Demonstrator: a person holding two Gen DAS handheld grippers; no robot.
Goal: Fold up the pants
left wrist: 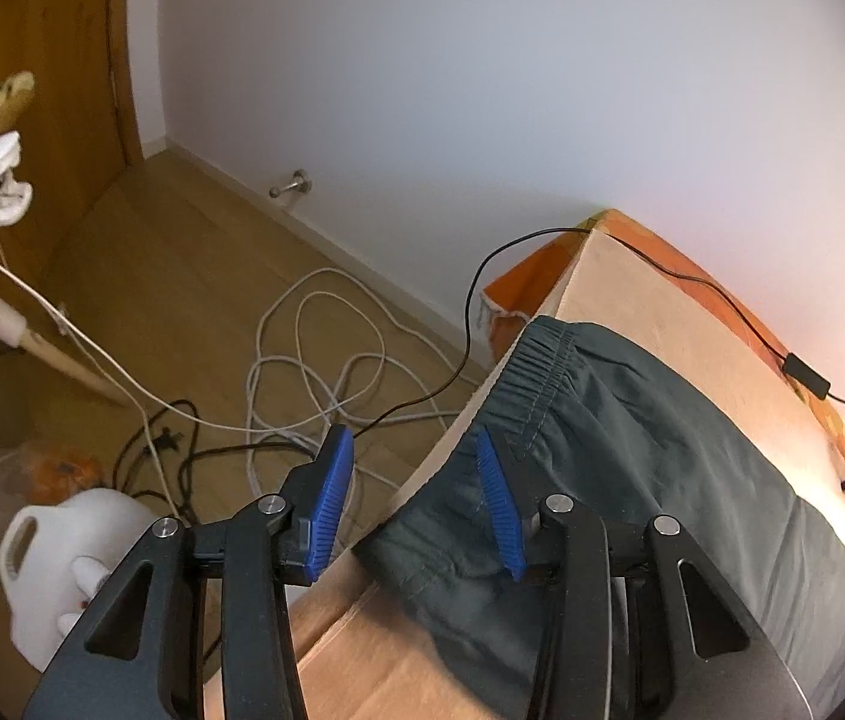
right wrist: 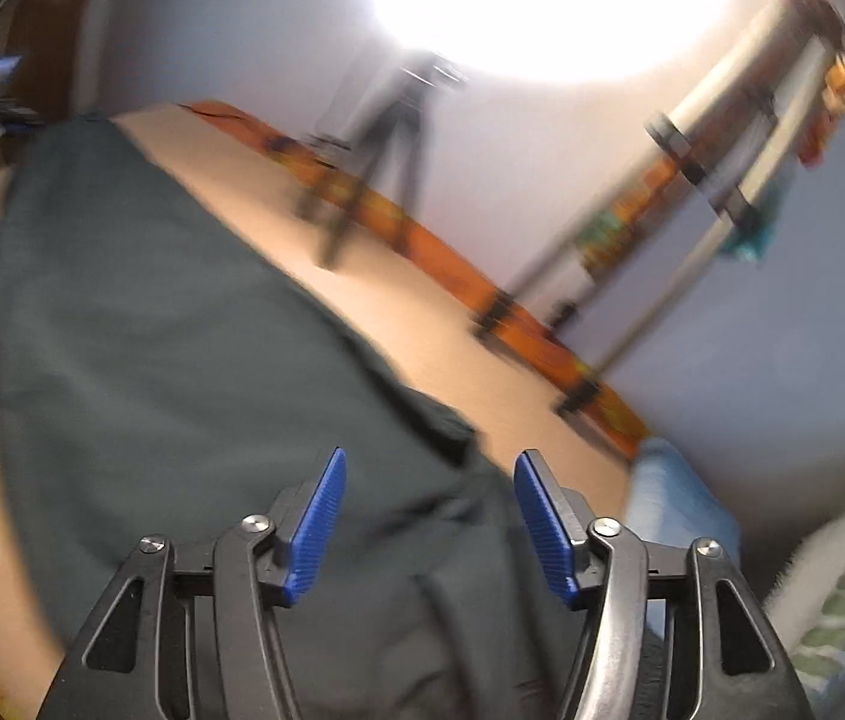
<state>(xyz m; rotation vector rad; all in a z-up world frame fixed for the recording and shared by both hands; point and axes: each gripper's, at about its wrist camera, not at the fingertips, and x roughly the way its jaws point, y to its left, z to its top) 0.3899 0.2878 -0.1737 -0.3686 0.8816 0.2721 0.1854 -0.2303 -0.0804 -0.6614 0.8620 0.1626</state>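
Dark grey-green pants [left wrist: 632,438] lie flat on a beige table top [left wrist: 620,288]. Their elastic waistband [left wrist: 536,366] is at the table's left edge. My left gripper [left wrist: 416,498] is open and empty, hovering over the table edge beside the waistband corner. In the right wrist view, which is motion-blurred, the pants [right wrist: 170,348] spread across the table [right wrist: 422,324]. My right gripper [right wrist: 428,522] is open and empty above a bunched part of the cloth.
White and black cables [left wrist: 314,372] lie coiled on the wooden floor with a white jug [left wrist: 62,558]. A black cable [left wrist: 722,300] crosses the table. A tripod [right wrist: 374,138] stands on the table's far side. A blue cloth [right wrist: 680,504] lies at the right.
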